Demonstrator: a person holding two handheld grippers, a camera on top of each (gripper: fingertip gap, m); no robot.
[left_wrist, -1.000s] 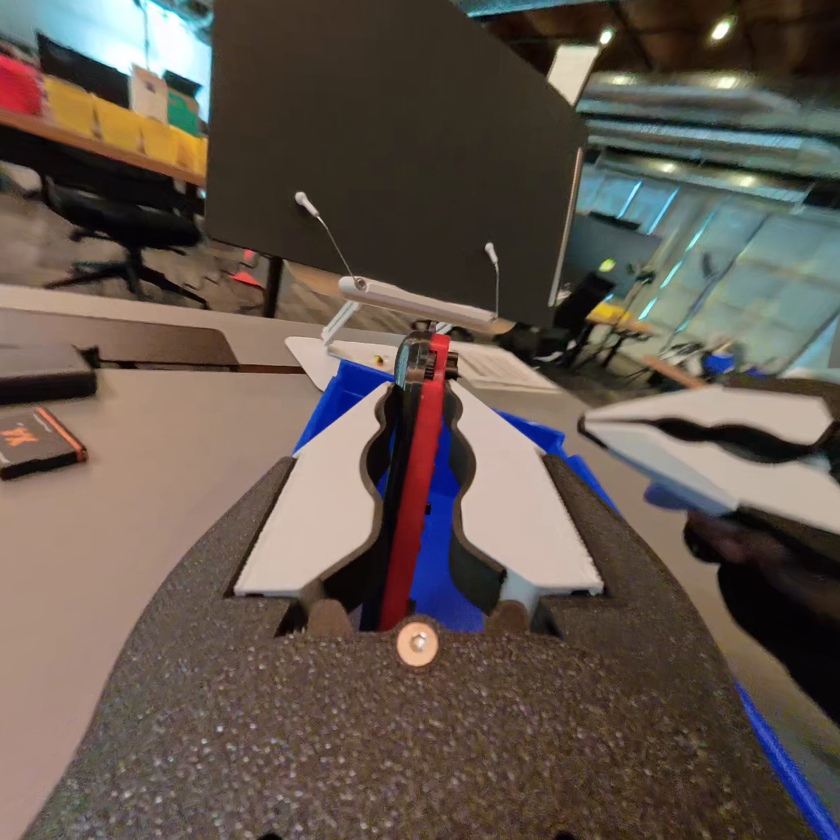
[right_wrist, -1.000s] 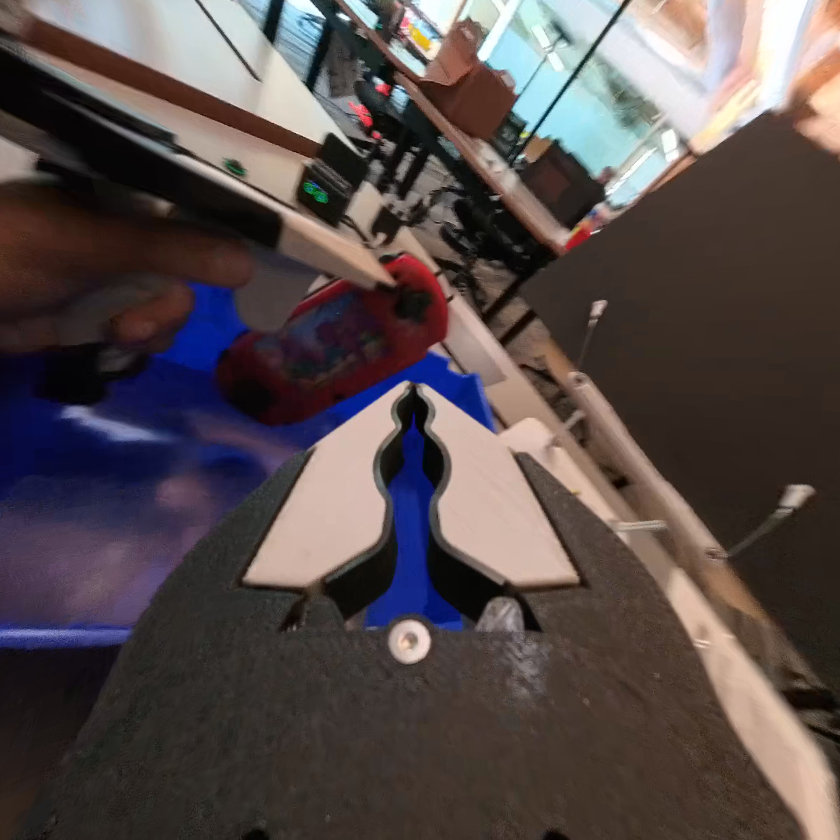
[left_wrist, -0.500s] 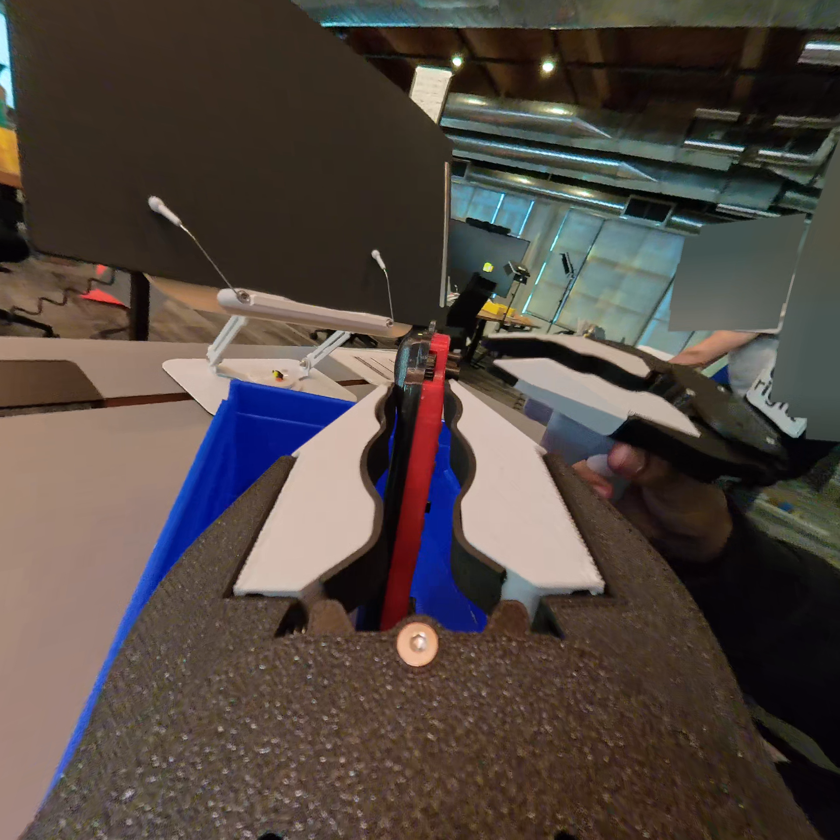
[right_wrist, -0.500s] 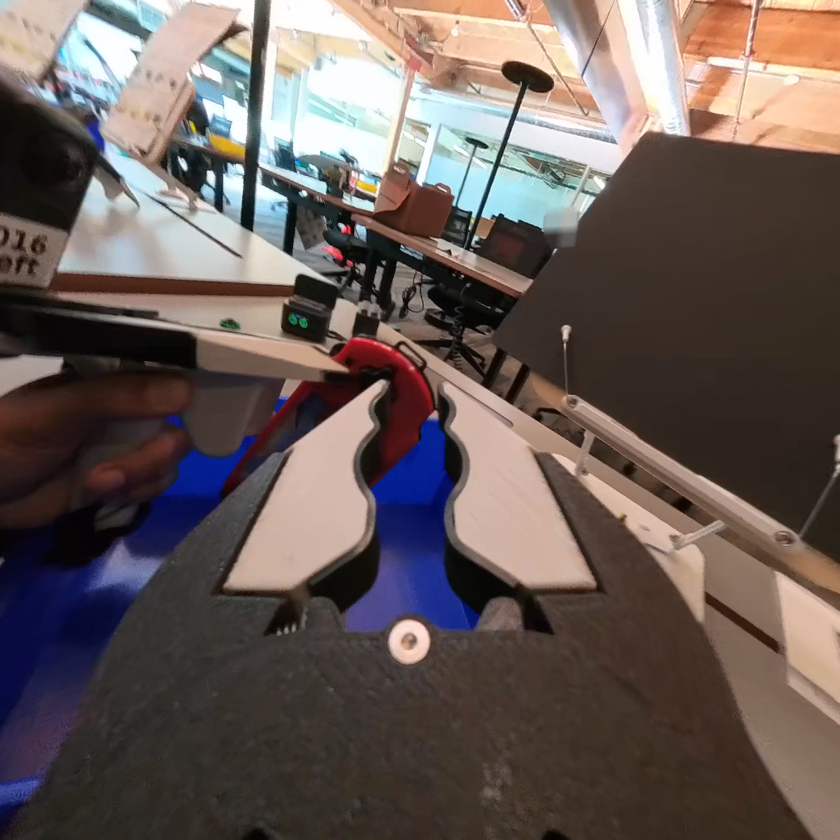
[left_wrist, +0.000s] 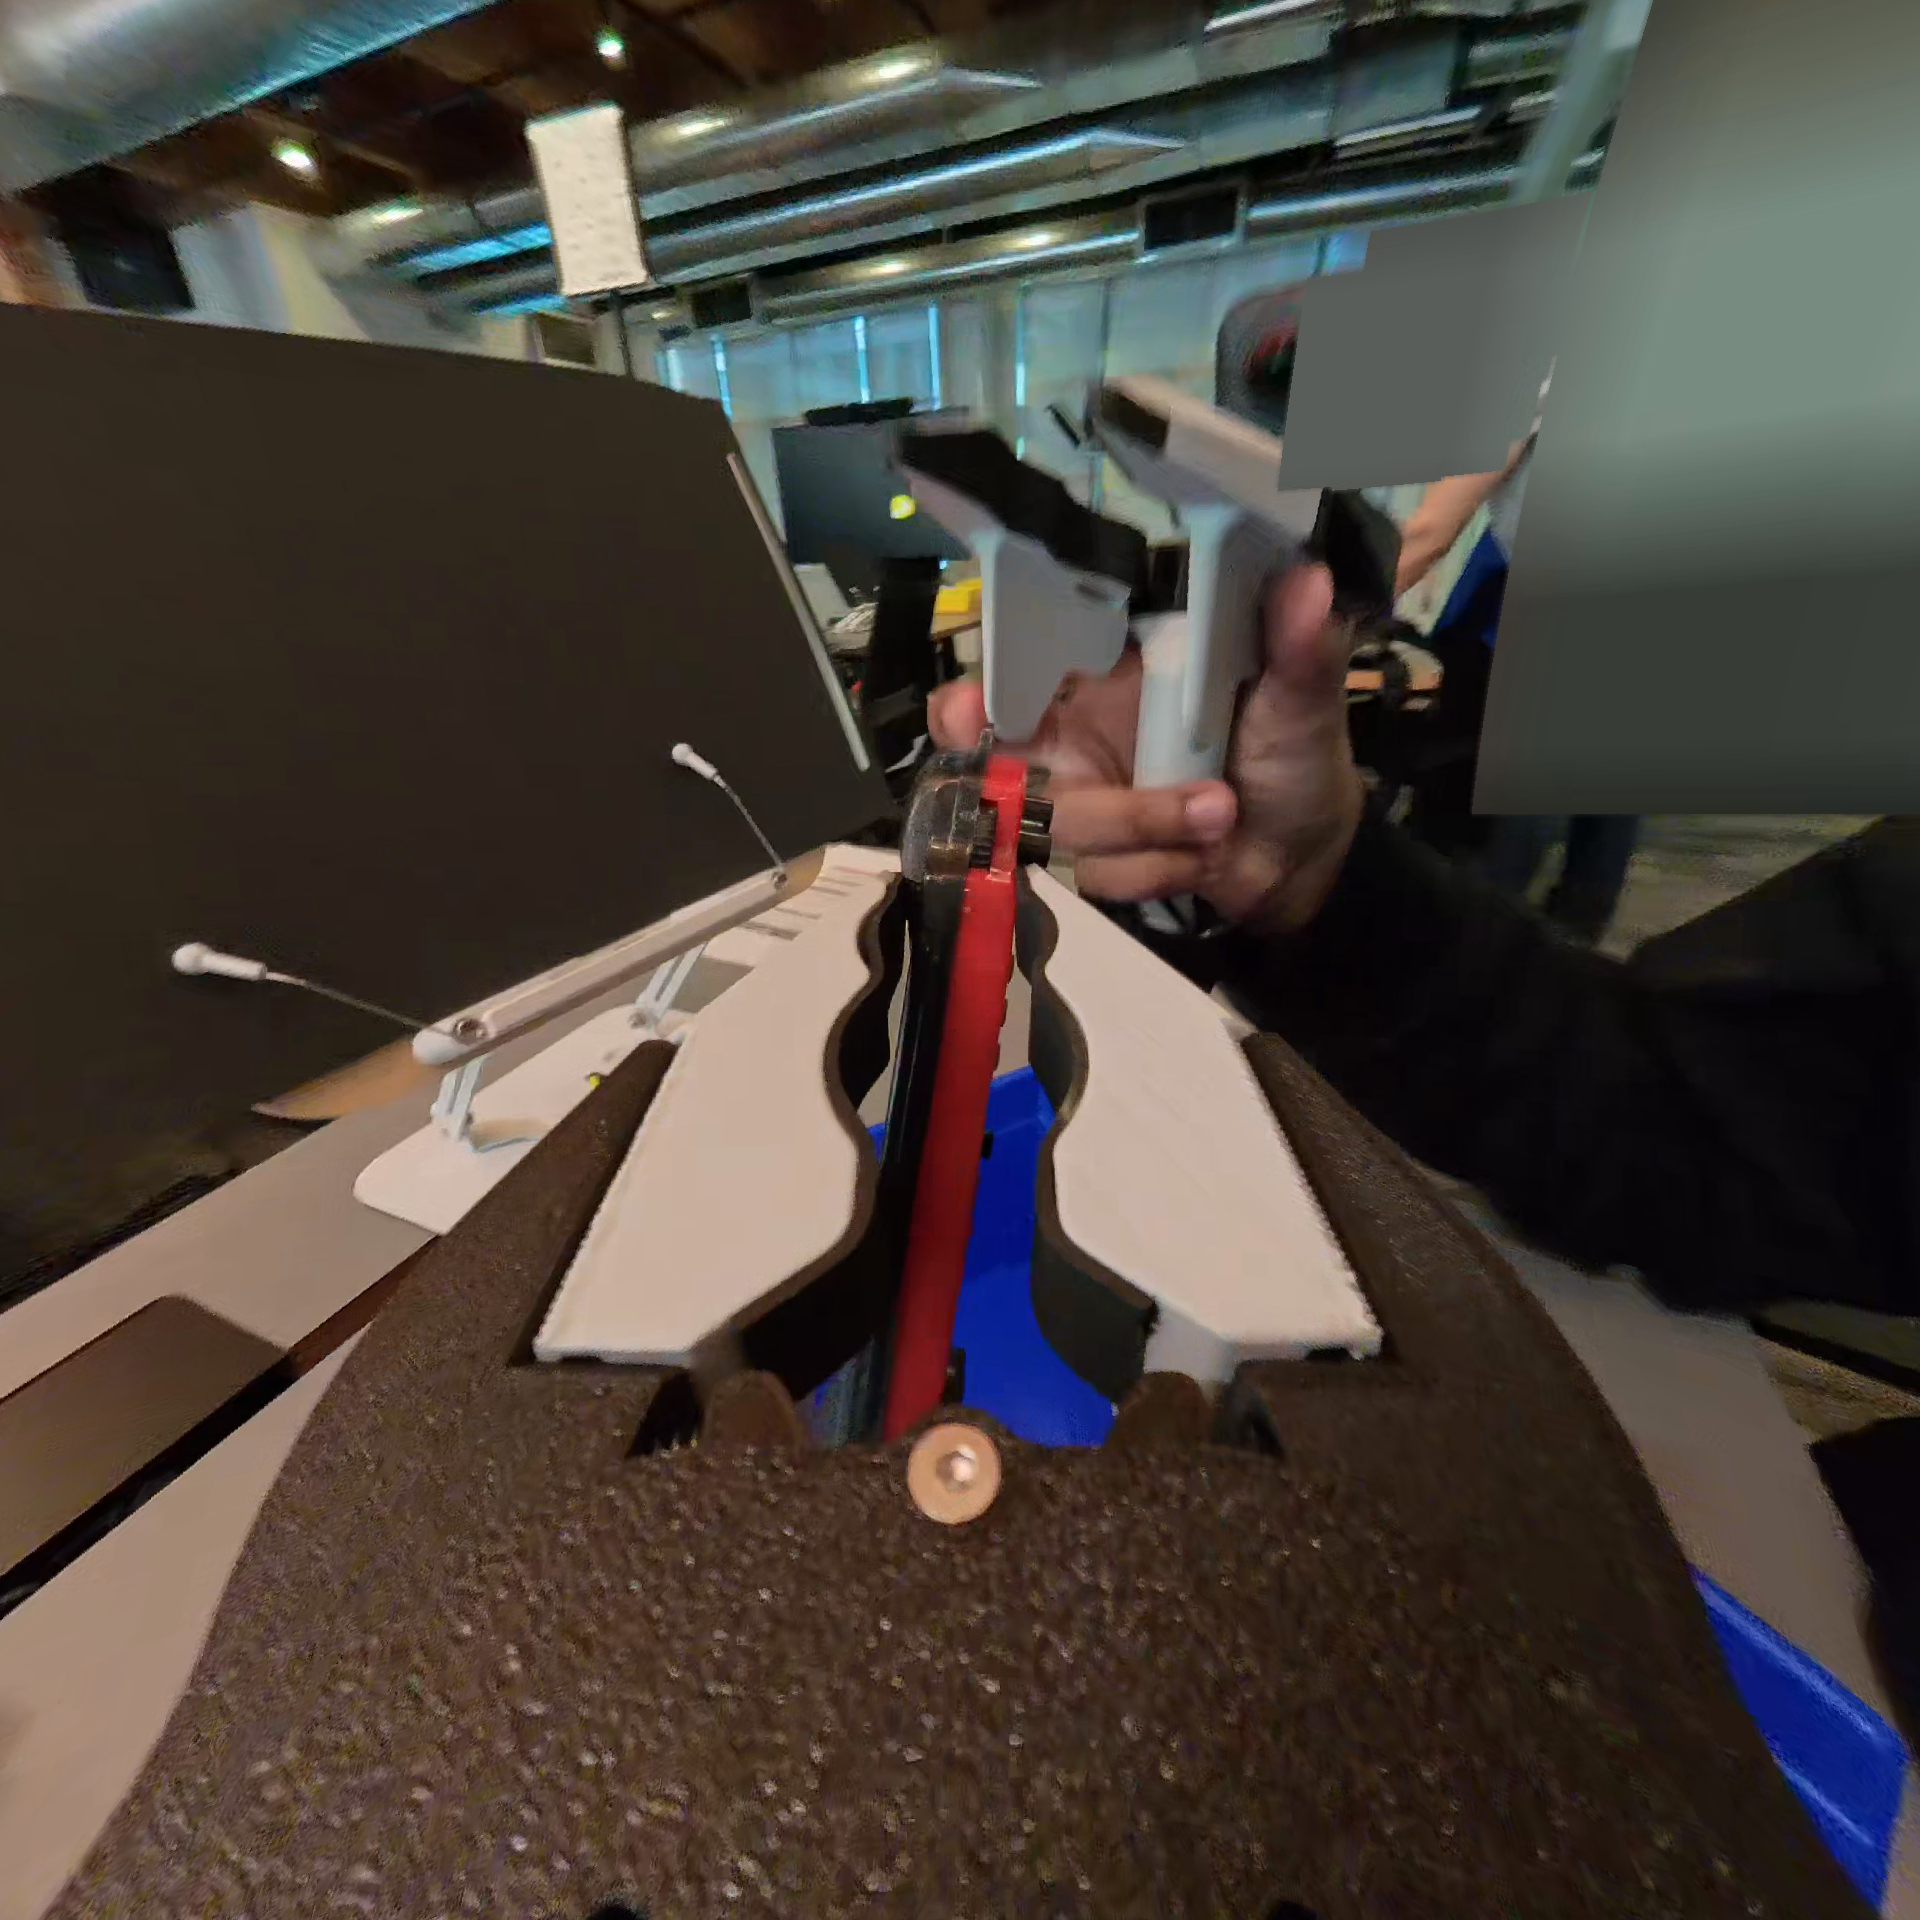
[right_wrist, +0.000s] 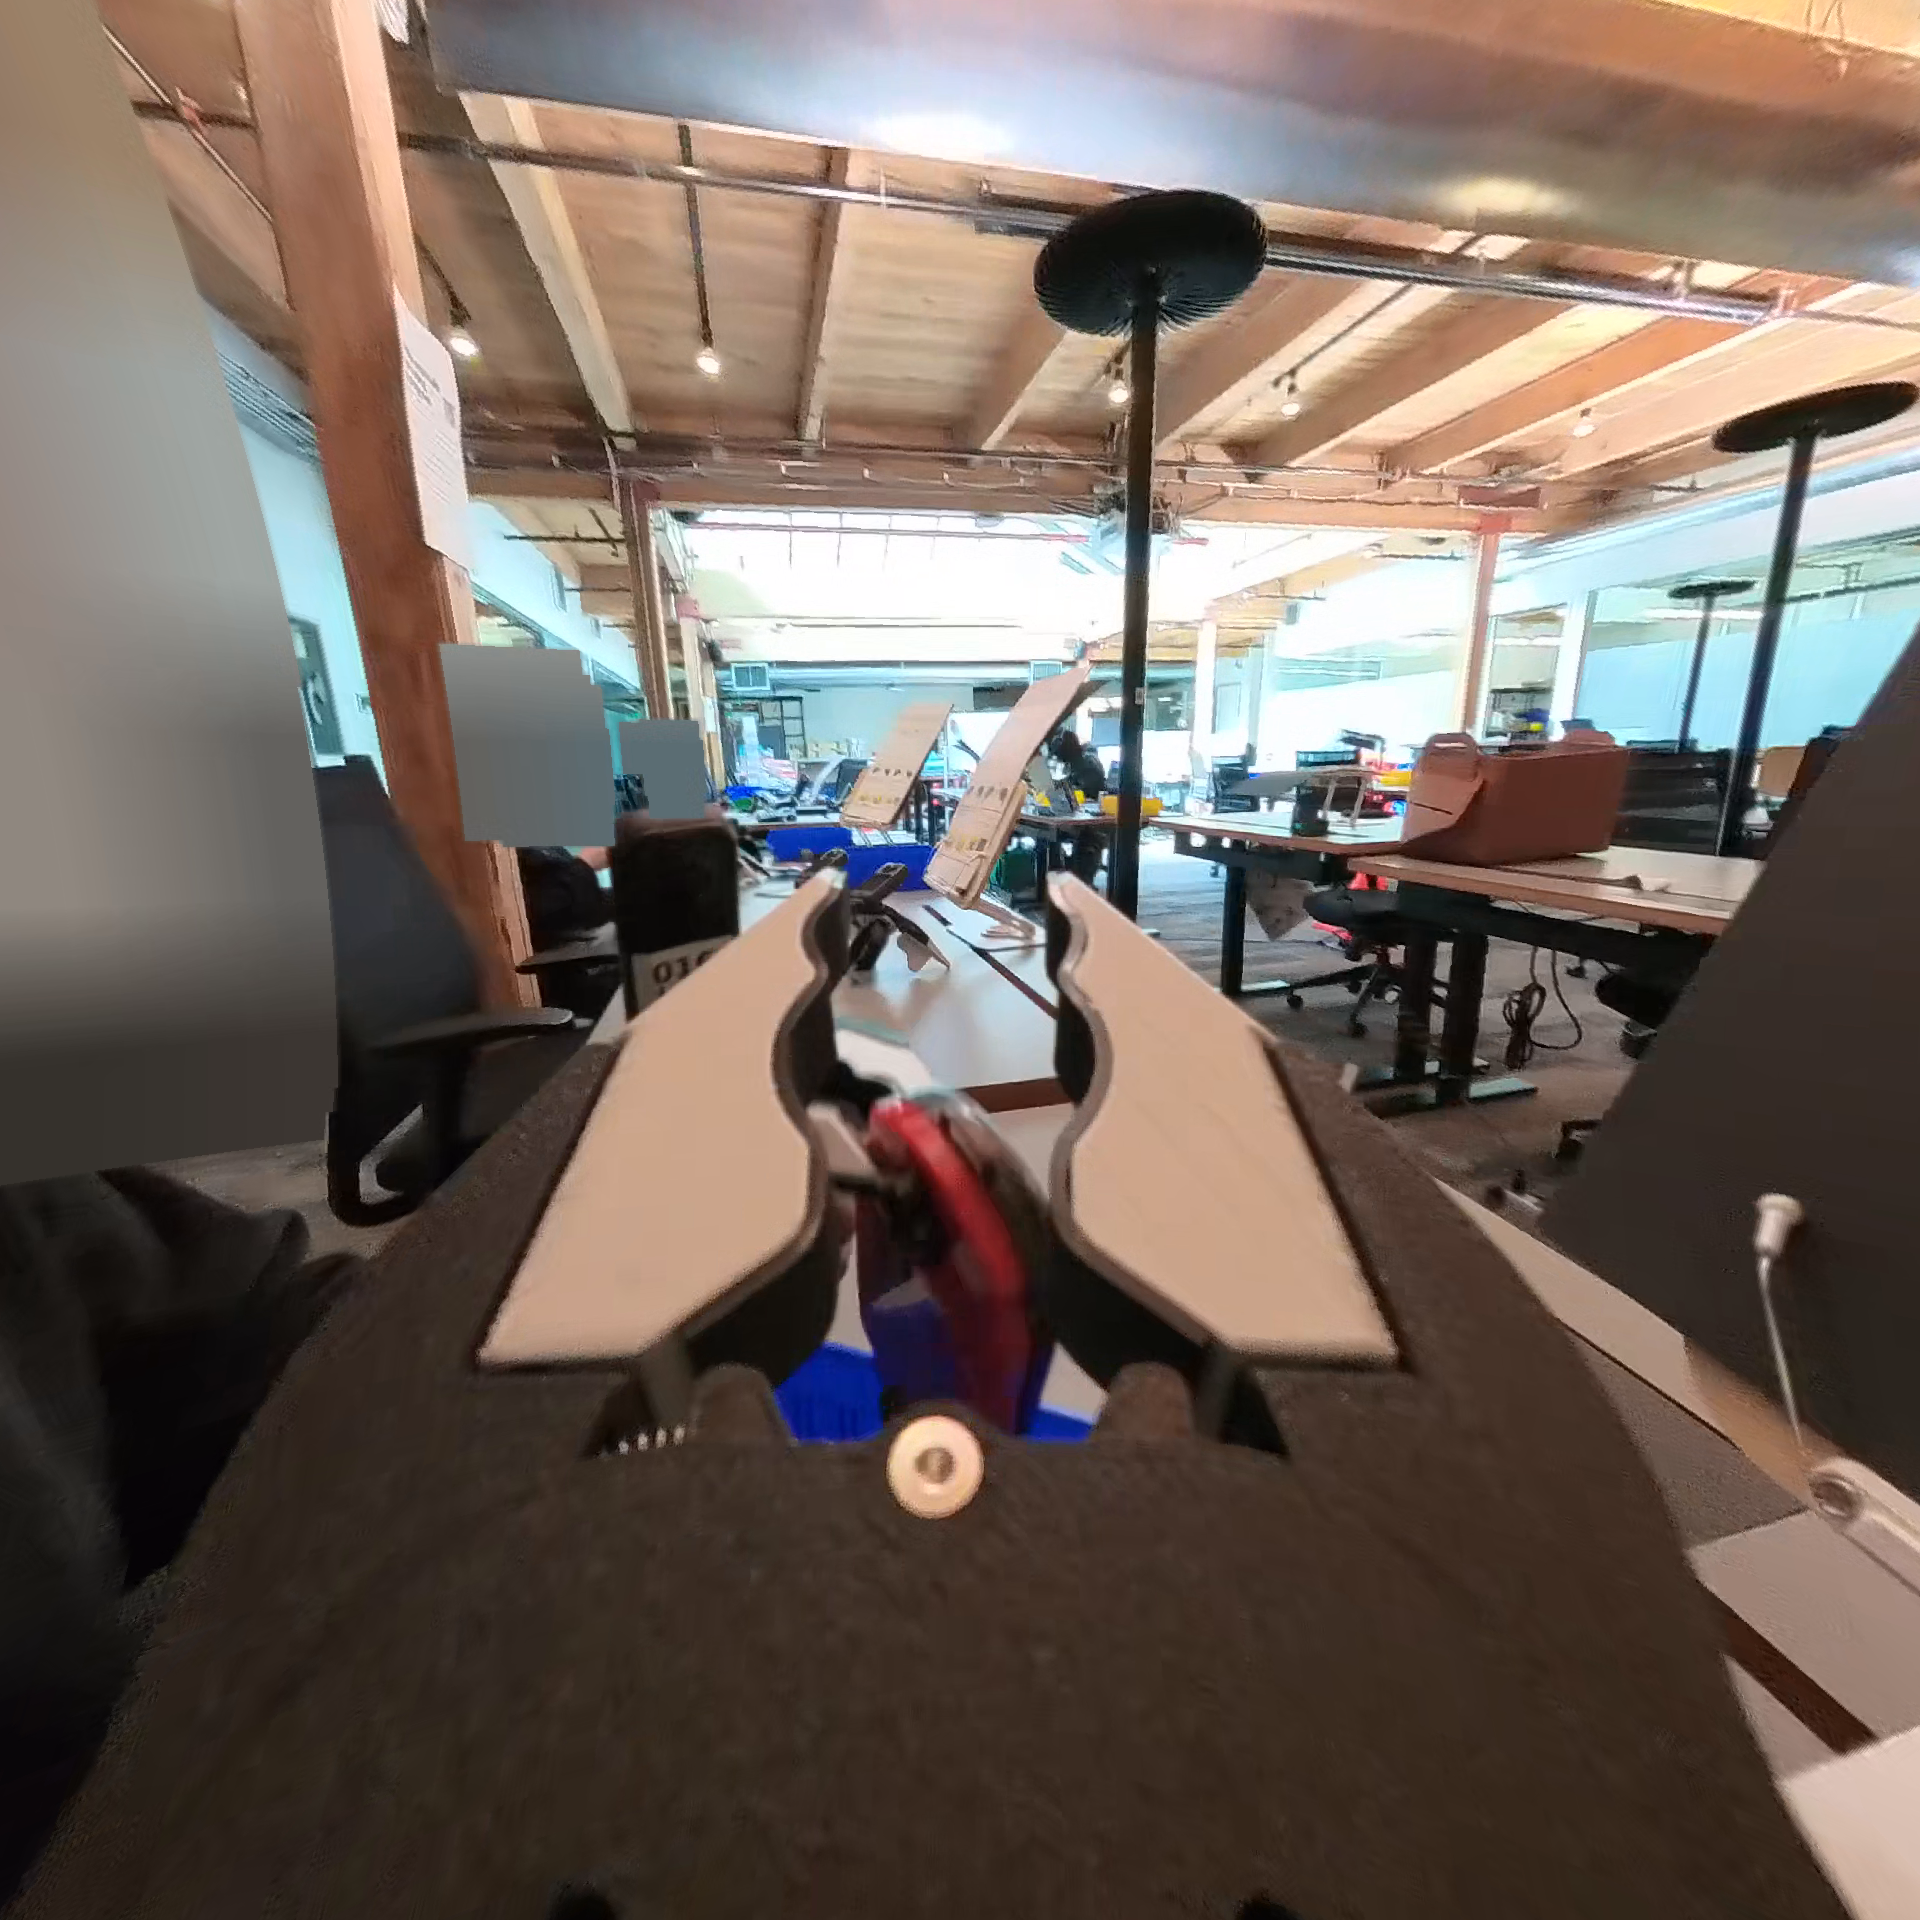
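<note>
My left gripper is shut on a red and black handheld game console, held edge-on and upright between its white fingers above a blue bin. The right gripper, held in a hand, hovers just above the console's far end. In the right wrist view my right gripper is open and empty and points level across the room. The red console shows low in the gap between the fingers, over the blue bin. I cannot tell whether it touches them.
A large black board stands behind a white stand with thin rods on the grey table. The right wrist view shows an office chair, a black lamp pole and desks beyond. The gap from one gripper's tips to the other's is roughly 8 cm.
The right gripper has opened, risen and tilted up from beside the console to above its far end. The left gripper has swung right and tipped up, still gripping the console.
</note>
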